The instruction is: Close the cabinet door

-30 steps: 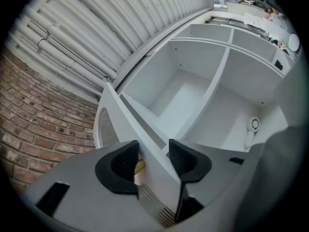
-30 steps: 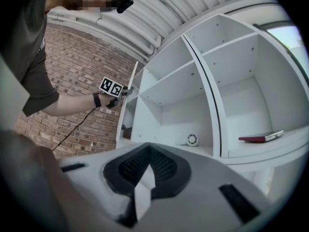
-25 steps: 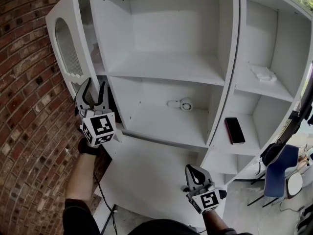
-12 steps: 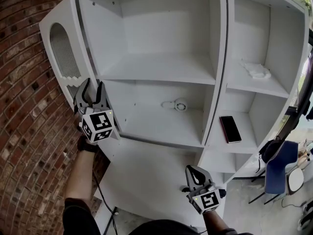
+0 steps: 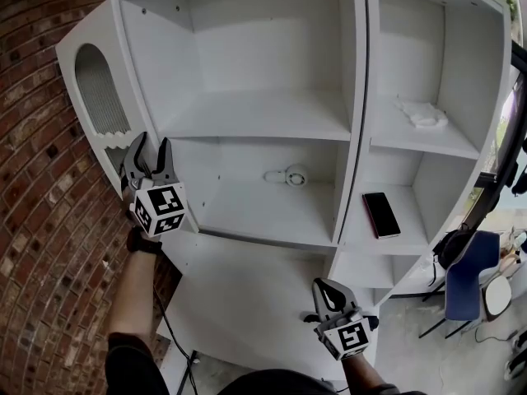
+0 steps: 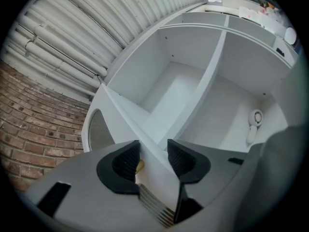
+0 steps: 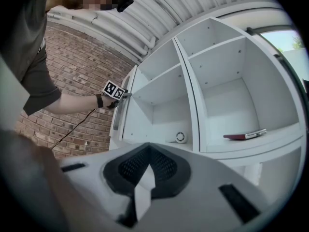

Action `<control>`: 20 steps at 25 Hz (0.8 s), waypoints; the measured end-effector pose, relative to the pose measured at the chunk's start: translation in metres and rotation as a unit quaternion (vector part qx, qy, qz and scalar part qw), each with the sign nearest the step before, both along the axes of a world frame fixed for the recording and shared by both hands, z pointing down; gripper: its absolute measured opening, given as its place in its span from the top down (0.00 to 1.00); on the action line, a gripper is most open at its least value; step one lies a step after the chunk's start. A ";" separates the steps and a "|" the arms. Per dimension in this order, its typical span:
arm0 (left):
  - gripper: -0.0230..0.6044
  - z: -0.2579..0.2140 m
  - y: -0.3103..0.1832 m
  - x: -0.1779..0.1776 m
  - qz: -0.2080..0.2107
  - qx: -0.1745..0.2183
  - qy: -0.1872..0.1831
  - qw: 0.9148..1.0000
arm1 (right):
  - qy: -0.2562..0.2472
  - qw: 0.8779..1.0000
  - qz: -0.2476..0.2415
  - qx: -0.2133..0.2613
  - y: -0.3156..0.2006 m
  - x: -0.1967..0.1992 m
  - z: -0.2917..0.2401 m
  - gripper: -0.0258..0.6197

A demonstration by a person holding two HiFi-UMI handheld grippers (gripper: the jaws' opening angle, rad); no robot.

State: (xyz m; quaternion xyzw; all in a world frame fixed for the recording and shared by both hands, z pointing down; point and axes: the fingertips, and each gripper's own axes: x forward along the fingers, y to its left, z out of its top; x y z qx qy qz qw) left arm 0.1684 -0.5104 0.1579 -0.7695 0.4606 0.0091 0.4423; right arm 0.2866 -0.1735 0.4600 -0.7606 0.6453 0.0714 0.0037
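Brick wall (image 5: pixel 37 220) fills the nine o'clock side of the head view, and in front of it at ten o'clock stands the cabinet door (image 5: pixel 86 97), white with an arched grille, swung wide open from the white cabinet (image 5: pixel 272 113). The left claw (image 5: pixel 149 141), at eight o'clock, is clamped on the door's edge, which runs between its pads in the left gripper view. The right claw (image 5: pixel 323 285), at six o'clock, is closed tip to tip on nothing, and a dark phone (image 5: pixel 380 215) lies on a shelf at three o'clock.
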 end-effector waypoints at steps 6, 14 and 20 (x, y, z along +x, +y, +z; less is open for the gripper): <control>0.70 0.002 0.000 0.004 0.005 0.001 -0.005 1.000 | -0.003 1.000 0.008 0.006 0.003 0.006 0.004 0.96; 0.75 0.004 0.000 0.008 0.026 0.000 -0.010 1.000 | -0.009 1.000 0.008 -0.003 0.003 0.008 0.005 0.96; 0.77 0.005 0.000 0.008 0.032 0.003 -0.016 0.999 | -0.009 1.000 0.006 -0.003 0.002 0.009 0.005 0.96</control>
